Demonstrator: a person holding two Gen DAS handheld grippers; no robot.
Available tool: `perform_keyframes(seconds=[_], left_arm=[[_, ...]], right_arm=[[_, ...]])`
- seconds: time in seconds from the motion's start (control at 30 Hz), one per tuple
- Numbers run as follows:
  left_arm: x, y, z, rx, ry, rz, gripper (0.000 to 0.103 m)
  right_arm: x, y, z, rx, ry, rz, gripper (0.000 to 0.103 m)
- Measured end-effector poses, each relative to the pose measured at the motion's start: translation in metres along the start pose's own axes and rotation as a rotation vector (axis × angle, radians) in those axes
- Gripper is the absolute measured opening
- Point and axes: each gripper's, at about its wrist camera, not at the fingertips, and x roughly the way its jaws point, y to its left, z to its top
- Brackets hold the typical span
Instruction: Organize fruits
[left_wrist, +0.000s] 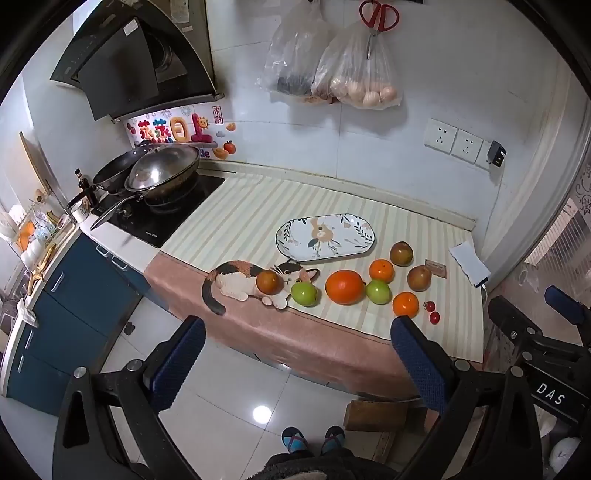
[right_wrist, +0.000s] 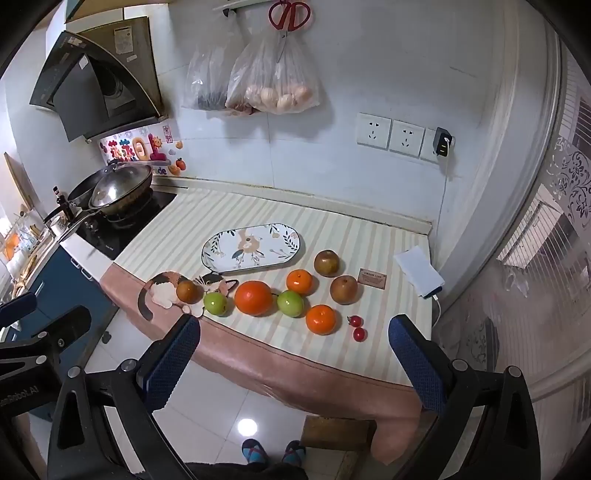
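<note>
Fruit lies on a striped mat in front of an oval flowered plate (left_wrist: 354, 242) (right_wrist: 286, 240) that holds nothing. A large orange (left_wrist: 344, 287) (right_wrist: 253, 298) sits in the middle between two green apples (left_wrist: 304, 294) (right_wrist: 290, 303). Two small oranges (left_wrist: 405, 304) (right_wrist: 320, 319), three brown fruits (left_wrist: 419, 277) (right_wrist: 343, 289) and two cherry tomatoes (left_wrist: 432, 312) (right_wrist: 357, 328) lie around them. My left gripper (left_wrist: 297, 334) hangs open before the counter's front edge, nothing between its blue pads. My right gripper (right_wrist: 295, 334) is open too, held back from the fruit.
A stove with stacked pans (left_wrist: 162, 171) (right_wrist: 110, 188) stands at the left. Bags of eggs (left_wrist: 364, 92) and red scissors (right_wrist: 289, 14) hang on the wall. A power bank (right_wrist: 419, 271) lies at the mat's right edge. A wooden block (right_wrist: 336, 430) and the person's feet (left_wrist: 314, 437) are on the floor.
</note>
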Motion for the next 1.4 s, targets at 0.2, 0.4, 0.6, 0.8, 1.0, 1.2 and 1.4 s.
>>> perform_keyframes(seconds=[0.2,0.4,0.6,0.8,1.0,1.2,1.4], left_arm=[[0.001,0.0,0.0,0.006,0.001,0.001,0.103],[0.003,-0.002,0.001,0.007,-0.004,0.008,0.103],[-0.003,-0.003,0.009,0.008,-0.006,0.008,0.103],[0.001,-0.003,0.011,0.008,-0.007,0.008,0.103],[0.002,-0.003,0.012,0.009,-0.006,0.007,0.103],[0.004,-0.005,0.017,0.009,-0.01,0.01,0.103],[0.005,-0.006,0.022,0.007,-0.011,0.009,0.103]], right_arm=[[0.003,0.002,0.0,0.0,0.003,0.001,0.103],[0.004,0.001,0.003,0.002,0.005,0.003,0.103],[0.005,0.004,0.004,0.004,0.004,0.004,0.103],[0.008,0.003,0.007,0.008,0.004,0.011,0.103],[0.004,0.006,0.009,0.018,0.0,0.014,0.103],[0.004,0.007,0.01,0.013,0.001,0.015,0.103],[0.004,0.007,0.011,0.014,0.001,0.019,0.103]])
